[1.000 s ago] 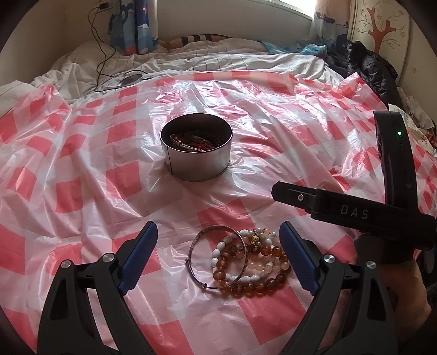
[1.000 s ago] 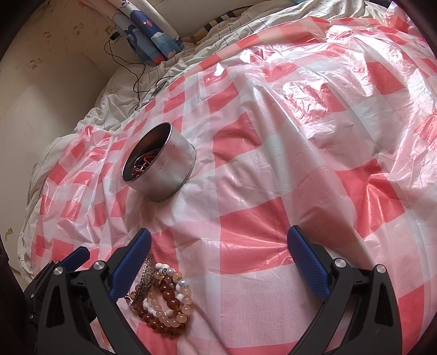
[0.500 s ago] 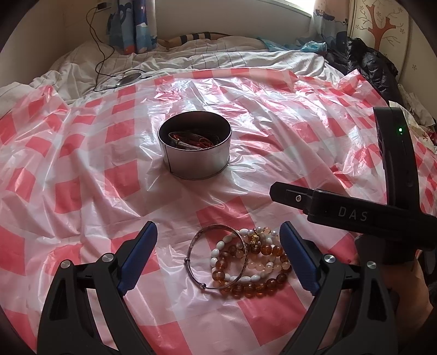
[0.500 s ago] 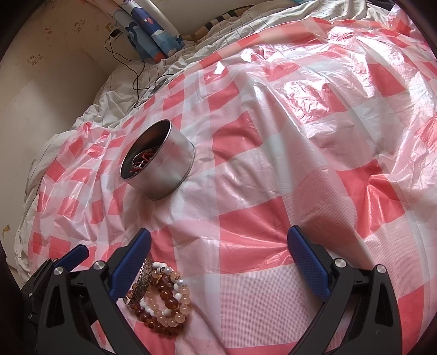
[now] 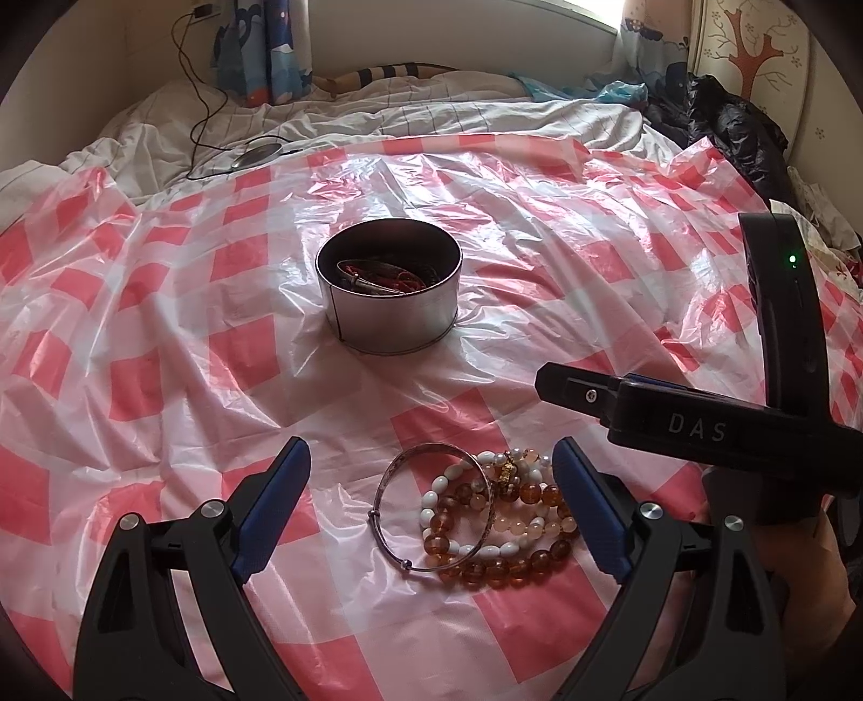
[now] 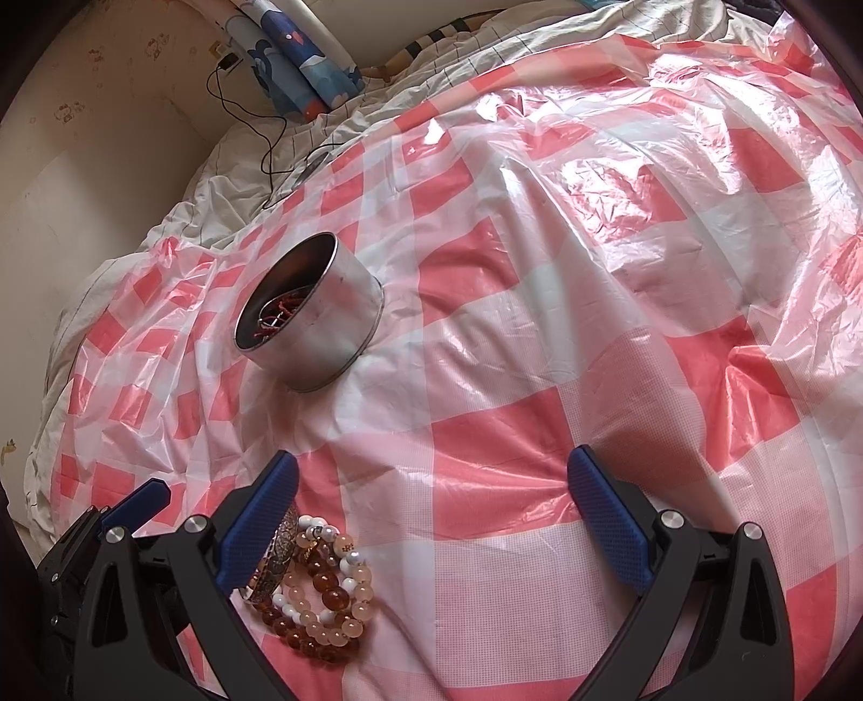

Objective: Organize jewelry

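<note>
A red-and-white checked plastic sheet [image 5: 162, 302] covers a bed. Near the camera, the left gripper [image 5: 426, 501] has its jaws spread wide, empty, framing a pile of bracelets [image 5: 485, 528]: a silver bangle [image 5: 431, 512] overlapping amber and white beaded strands. Farther off stands a round tin [image 5: 394, 318], holding what may be red cord and metal pieces. The right gripper [image 6: 431, 512] is also wide open and empty, the bracelets just beside its left finger [image 6: 259, 523].

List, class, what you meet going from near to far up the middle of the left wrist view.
Pile of bracelets → round metal tin → far edge of the red-checked plastic sheet → white bedding → curtain.
</note>
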The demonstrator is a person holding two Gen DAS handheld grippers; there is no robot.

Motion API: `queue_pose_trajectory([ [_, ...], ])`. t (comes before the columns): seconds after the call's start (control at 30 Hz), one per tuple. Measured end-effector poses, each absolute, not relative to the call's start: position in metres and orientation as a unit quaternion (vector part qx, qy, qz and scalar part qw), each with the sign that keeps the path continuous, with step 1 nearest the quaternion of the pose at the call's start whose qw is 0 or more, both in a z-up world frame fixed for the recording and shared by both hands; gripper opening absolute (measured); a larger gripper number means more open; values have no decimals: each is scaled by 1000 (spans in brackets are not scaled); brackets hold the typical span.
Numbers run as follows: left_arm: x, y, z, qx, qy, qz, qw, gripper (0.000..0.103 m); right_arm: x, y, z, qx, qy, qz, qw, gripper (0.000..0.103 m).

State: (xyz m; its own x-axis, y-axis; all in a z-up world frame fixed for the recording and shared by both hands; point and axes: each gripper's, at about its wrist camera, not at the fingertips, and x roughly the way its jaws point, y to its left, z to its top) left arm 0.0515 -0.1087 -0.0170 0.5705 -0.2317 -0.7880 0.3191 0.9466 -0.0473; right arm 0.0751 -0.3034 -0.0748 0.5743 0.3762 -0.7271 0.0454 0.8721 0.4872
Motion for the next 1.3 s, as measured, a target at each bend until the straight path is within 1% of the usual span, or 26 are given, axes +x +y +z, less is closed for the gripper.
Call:
queue_pose_trajectory([
  [0.33,53,-106,-18,48,439,-155,884,87,75,-303,-74,233,452,96,856,96],
  [0.43,57,-100,-17,32,444,-170,879,87,76,-302,-75,228,453,96,857,96],
  [0.57,70,-76,-17,-29,461,-207,862,87,74,-302,-74,218,456,98,857,96],
  [0.67,86,-43,-24,-111,482,-225,839,87,72,-308,-75,226,458,102,854,96],
  [0.77,95,-16,-33,-175,487,-225,826,87,69,-310,-71,237,461,109,848,96],
  [0.83,98,-9,-35,-188,484,-221,825,87,67,-314,-70,241,463,117,845,96],
  [0.97,100,-22,-37,-143,480,-212,839,87,63,-314,-65,227,467,121,846,96],
  [1.07,100,-41,-44,-76,485,-190,850,87,59,-316,-64,219,467,123,848,96],
  [1.23,95,-73,-55,114,464,-114,871,87,59,-329,-63,239,462,122,845,96],
  [1.3,94,-81,-59,160,460,-103,867,87,61,-330,-63,250,461,121,843,96],
])
